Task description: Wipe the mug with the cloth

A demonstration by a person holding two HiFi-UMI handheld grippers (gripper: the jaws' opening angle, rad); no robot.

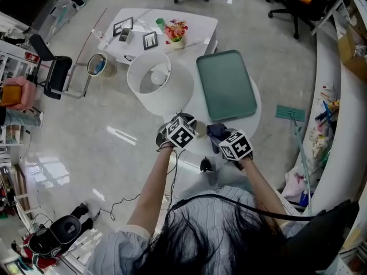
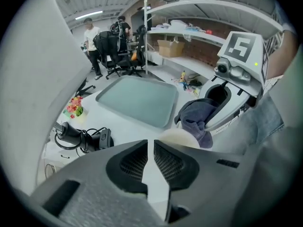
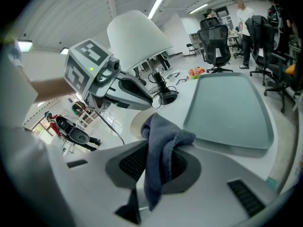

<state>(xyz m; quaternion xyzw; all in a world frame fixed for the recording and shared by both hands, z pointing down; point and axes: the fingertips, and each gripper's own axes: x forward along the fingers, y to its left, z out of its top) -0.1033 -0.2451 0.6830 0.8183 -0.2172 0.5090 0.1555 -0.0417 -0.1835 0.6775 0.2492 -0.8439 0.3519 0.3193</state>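
- Mug (image 2: 177,136): a cream, smooth-glazed, rounded body standing on the white bench (image 2: 118,126), just past the tips of the left hand-held gripper (image 2: 150,148) and beside the cloth; only its curved top shows, so I cannot see a handle
- Left hand-held gripper: jaws drawn almost together, with a thin pale sliver between the ribbed pads and nothing I can make out pinched there; it sits close by the mug, probably to steady it for wiping
- Cloth (image 3: 163,145): dark blue-grey, soft and nappy; it is clamped between the jaws of the right hand-held gripper (image 3: 158,167), with a bunched fold standing above them and a tail hanging below; that loose wad faces the mug, which suits rubbing a curved wall
- The two tools face each other with the mug between them; the wipe looks about to start or barely started
- Flat green tray (image 1: 226,85) with rounded corners lies beyond; a white lampshade (image 1: 157,82) stands beside it
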